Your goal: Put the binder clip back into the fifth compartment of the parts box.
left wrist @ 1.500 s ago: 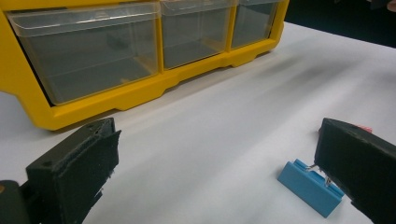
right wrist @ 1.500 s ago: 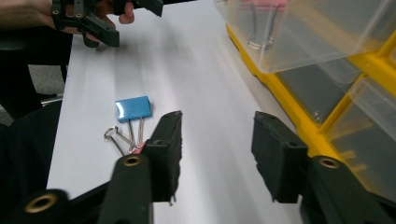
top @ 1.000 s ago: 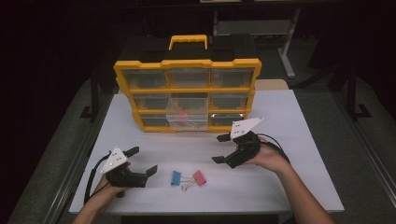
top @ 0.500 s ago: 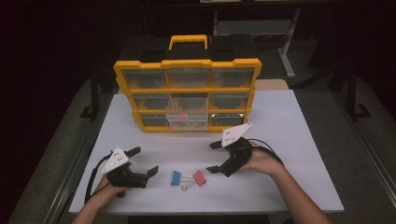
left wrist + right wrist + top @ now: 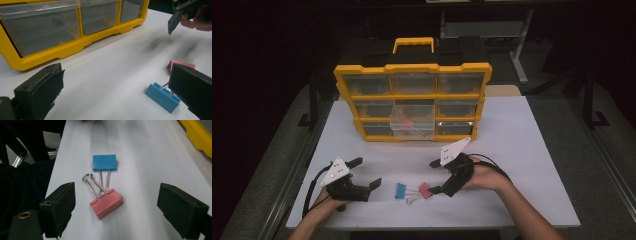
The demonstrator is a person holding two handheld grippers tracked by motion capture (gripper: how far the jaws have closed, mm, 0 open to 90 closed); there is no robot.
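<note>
We are looking at a small pink metal binder clip (image 5: pixel 106 203) lying flat on the white desk (image 5: pixel 532 150), its wire handles crossing those of a small blue binder clip (image 5: pixel 104 162) just beyond it, so the two are touching at the wires. Both are sitting near the front edge of the desk, between our two hands.

The right tongs (image 5: pixel 435 176) are standing wide, one jaw to each side of the pink clip and nothing pressed between them. The left tongs (image 5: pixel 365 172) are also gaping wide and holding nothing, just beside the blue clip.

The right gripper view is giving us the looped silver handles up close, which the high view is blurring into a tangle. The left gripper view is showing the clear plastic drawers of the yellow organiser case (image 5: pixel 410 97) from low down. The high view is showing one middle drawer pulled out with something pink inside.

The room around the desk is lying dark.
</note>
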